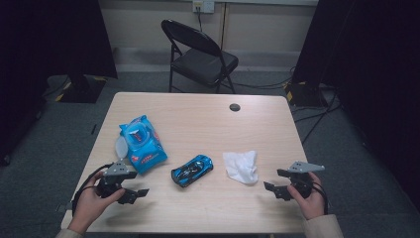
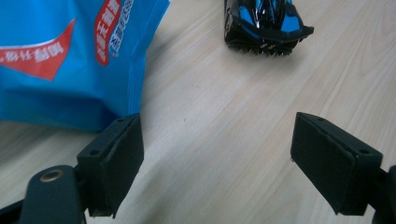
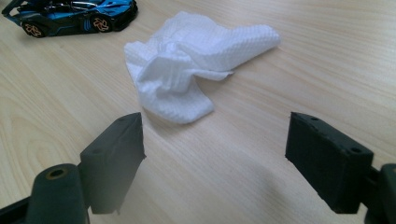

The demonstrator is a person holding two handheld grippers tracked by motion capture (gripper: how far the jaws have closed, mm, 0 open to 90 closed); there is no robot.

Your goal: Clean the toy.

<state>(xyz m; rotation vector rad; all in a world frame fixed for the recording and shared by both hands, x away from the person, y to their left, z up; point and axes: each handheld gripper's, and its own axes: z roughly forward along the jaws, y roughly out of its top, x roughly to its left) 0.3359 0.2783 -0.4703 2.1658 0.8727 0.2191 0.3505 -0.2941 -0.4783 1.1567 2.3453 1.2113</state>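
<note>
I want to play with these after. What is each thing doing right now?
Toy car: on its wheels, untouched.
White wipe: crumpled, lying loose on the table.
Blue wipes pack: lying flat, lid closed as far as I can tell.
Left claw: open, empty.
Right claw: open, empty.
Folding chair: unfolded, nobody on it.

Left tongs (image 1: 132, 190): black body, grey three-cornered top plate, black cable looped by the wrist.
Right tongs (image 1: 274, 181): same black build, grey plate.
Jaw blocks: matte black, screw holes, brass-ringed pivot.
Sleeves: beige cuffs.
</note>
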